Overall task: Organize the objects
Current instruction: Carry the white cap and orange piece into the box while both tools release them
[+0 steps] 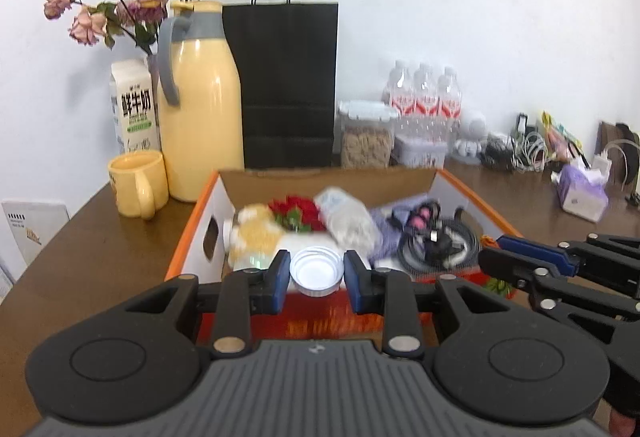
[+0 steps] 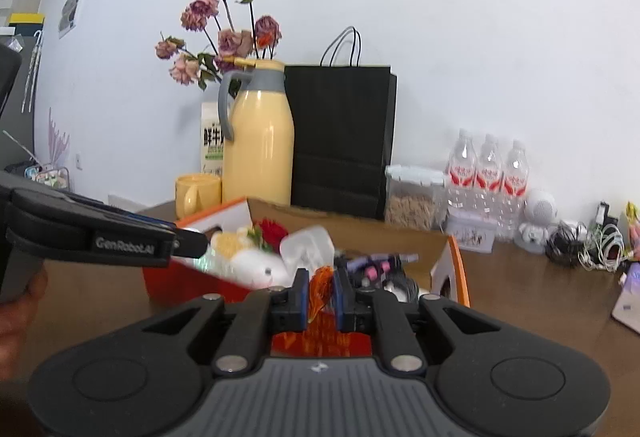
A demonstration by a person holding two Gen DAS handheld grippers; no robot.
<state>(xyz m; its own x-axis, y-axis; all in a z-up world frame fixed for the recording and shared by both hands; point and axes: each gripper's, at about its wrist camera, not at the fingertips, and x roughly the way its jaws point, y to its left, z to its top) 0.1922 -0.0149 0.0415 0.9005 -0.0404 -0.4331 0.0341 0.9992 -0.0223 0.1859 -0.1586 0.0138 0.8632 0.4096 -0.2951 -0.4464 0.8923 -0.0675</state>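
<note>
Nearest of all, the left gripper (image 1: 317,279) is clamped on a white round lid (image 1: 316,271), its blue pads pressing the rim from either side with the lid's hollow face toward the camera. Just beside it, the right gripper (image 2: 321,291) is narrowed almost shut on a crinkled orange-red wrapper (image 2: 322,287), which stands up between its pads. Both held things hang at the near wall of the orange box (image 1: 180,249), over its red front edge, so the box interior lies straight ahead of either gripper and slightly below. The left one seems the better lined up with the free spot at the near left, by the white bottle (image 1: 256,249). Deeper in the box lie red flowers (image 1: 296,215), a clear plastic packet (image 1: 348,221) and a coil of black cable (image 1: 438,245) to the right. Behind the box on the bench (image 1: 100,249) stand a yellow mug (image 1: 138,183), a yellow jug (image 1: 200,109), a milk carton (image 1: 134,109) and a black paper bag (image 1: 288,85); right of the bag are a food jar (image 1: 366,135) and water bottles (image 1: 424,97).
</note>
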